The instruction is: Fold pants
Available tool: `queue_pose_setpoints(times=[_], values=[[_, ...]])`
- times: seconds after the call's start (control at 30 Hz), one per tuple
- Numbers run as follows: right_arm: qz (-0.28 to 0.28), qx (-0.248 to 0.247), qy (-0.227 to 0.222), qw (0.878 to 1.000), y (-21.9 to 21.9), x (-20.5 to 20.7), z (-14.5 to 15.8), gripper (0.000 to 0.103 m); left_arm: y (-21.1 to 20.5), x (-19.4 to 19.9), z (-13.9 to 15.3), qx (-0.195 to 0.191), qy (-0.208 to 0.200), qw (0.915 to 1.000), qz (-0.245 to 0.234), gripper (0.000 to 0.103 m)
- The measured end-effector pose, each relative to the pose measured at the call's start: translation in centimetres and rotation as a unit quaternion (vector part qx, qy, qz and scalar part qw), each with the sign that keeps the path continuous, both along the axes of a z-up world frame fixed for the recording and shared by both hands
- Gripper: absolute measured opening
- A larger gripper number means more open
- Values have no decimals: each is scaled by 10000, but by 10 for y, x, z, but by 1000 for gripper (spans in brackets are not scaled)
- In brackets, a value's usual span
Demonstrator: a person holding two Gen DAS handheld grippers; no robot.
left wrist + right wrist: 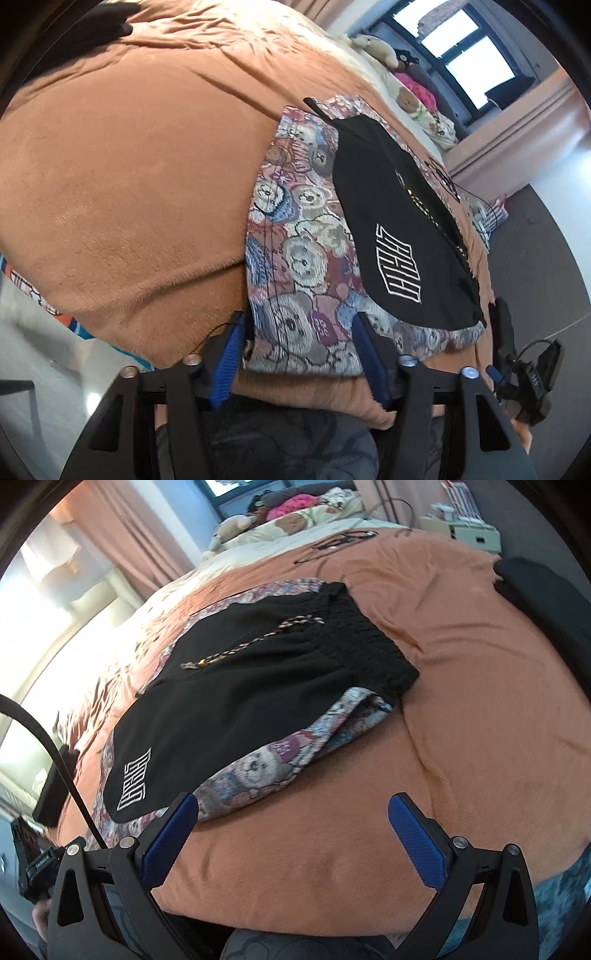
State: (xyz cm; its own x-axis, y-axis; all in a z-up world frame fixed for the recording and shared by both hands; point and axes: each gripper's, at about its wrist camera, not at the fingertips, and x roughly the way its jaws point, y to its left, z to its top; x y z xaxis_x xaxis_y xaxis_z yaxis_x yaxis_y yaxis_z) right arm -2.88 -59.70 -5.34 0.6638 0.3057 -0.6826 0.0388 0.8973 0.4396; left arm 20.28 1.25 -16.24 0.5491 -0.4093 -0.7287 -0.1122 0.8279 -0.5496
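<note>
While the pants [251, 686] lie flat near the front edge of a bed, they are not yet folded up small: black shorts-length fabric with a bear-print border, a white logo [133, 780] at the near hem and a gathered waistband [373, 642] with a braided drawstring [251, 642] at the far end. Judged from the drape, the garment is light, soft and limp; it should bend anywhere, and it may drag on the plush blanket rather than slide. The firmest places to take hold are the near hem corners and the elastic waistband.

Left gripper [299, 347]: its blue pads straddle the near printed hem, one pad at the hem's left edge, the other resting on the print. Jaws are apart; no pinch on the cloth is visible. Right gripper [291, 834]: jaws wide apart, nothing between them; the left pad is just beside the near right corner of the hem, the right pad over bare blanket.

The orange blanket [461, 720] offers open room right of the pants and beyond the left side. The near bed edge is close below the hem, so a pull toward the person risks slipping cloth off. A dark item [546, 594] lies far right, cables [343, 539] beyond the waistband, pillows and soft toys [236, 526] farther off.
</note>
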Motion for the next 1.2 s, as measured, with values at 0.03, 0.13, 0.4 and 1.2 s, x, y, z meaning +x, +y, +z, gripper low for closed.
queue_pose_setpoints(times=[0.03,0.13,0.4,1.2], values=[[-54,73,51,9999,-5,3,-4,103,0,1,0,67,46,10000,10,44],[-207,246,172,9993,-18,11,-12,95,0,2,-2,-8,168,9999,-27,29],[-361,669,362,9965,-45,35,-15,93,-5,4,3,-84,234,9996,-153,15],[-395,1207,-8,9919,-62,52,14,4,-7,38,100,-108,-955,9953,143,12]])
